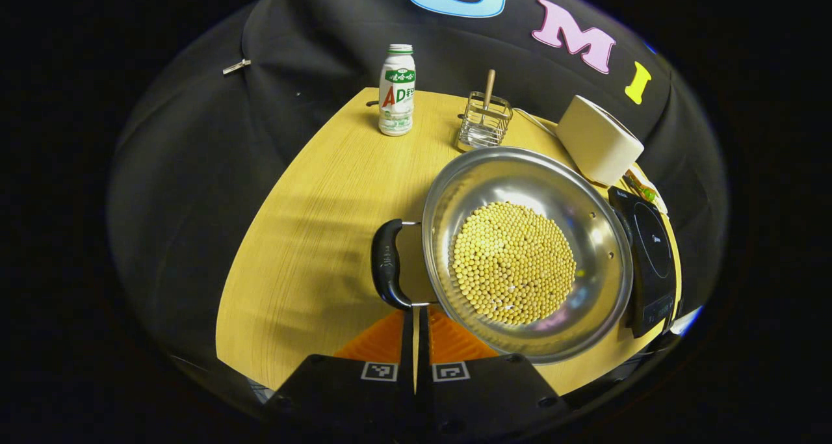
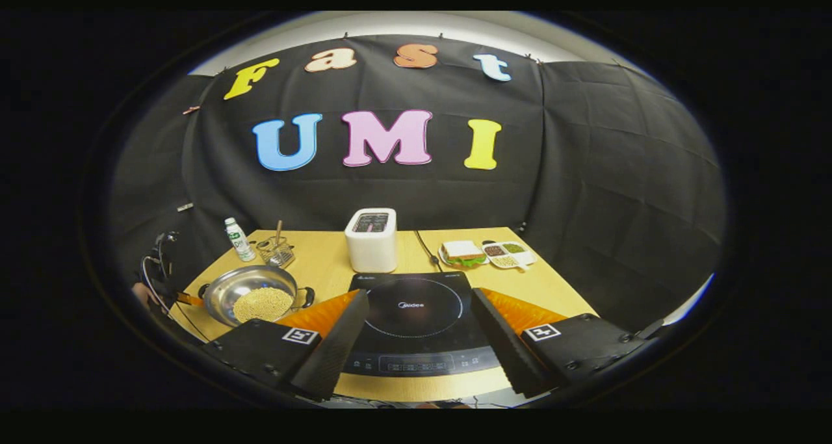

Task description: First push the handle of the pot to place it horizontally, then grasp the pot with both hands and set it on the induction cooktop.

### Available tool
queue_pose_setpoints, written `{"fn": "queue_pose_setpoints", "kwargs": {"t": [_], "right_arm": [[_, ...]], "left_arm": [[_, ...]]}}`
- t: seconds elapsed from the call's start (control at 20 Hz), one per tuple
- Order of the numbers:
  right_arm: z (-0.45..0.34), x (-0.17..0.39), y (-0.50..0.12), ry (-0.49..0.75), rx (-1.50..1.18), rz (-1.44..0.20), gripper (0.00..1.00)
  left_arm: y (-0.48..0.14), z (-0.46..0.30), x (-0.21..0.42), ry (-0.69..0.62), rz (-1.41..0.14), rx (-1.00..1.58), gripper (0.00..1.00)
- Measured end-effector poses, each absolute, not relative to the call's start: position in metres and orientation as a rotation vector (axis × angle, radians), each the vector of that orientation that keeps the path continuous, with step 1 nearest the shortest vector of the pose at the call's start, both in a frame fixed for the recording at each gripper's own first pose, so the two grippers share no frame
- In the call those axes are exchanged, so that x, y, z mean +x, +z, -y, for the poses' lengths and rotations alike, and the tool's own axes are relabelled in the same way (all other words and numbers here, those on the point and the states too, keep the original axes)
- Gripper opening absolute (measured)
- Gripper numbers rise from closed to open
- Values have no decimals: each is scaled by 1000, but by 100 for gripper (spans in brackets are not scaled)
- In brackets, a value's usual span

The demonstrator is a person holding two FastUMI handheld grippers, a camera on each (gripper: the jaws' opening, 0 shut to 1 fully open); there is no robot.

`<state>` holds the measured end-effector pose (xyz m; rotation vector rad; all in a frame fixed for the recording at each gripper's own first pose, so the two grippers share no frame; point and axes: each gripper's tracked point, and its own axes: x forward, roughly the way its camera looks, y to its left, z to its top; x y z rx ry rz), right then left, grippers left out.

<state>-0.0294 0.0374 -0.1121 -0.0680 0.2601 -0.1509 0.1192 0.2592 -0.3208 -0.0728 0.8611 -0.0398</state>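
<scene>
The table (image 1: 312, 236) is seen bearing the induction cooktop (image 2: 416, 317), with the pot (image 1: 526, 252) of beans set just beside it. The handle-pushing step is judged in hand: the left gripper (image 1: 415, 314), closed with nothing held, is placed at the near handle (image 1: 387, 262), whose bar runs roughly away from the camera. The right gripper (image 2: 416, 340) is held wide open, empty, over the cooktop. A sideways nudge is called for next.

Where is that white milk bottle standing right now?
In the left gripper view, the bottle stands at the table's far edge, left of the wire utensil rack.
</scene>
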Motion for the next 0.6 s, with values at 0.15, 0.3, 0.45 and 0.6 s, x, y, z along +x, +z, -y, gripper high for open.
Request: {"fn": "queue_pose_setpoints", "kwargs": {"t": [0.15, 0.3, 0.45, 0.6], "right_arm": [[-40, -29, -119, -144, -73, -285, 99], [-45, -30, -128, -132, -82, -311, 99], [-48, -28, -129, -124, -98, -316, 99], [-51, -26, -133, -118, -105, -328, 98]], "left_arm": [[-321, -266, 129, -25, -858, -32, 5], [-320, -270, 140, -20, -851, -5, 5], [-318, -274, 146, -20, -844, 7, 5], [-318, -276, 152, -25, -837, 19, 5]]}}
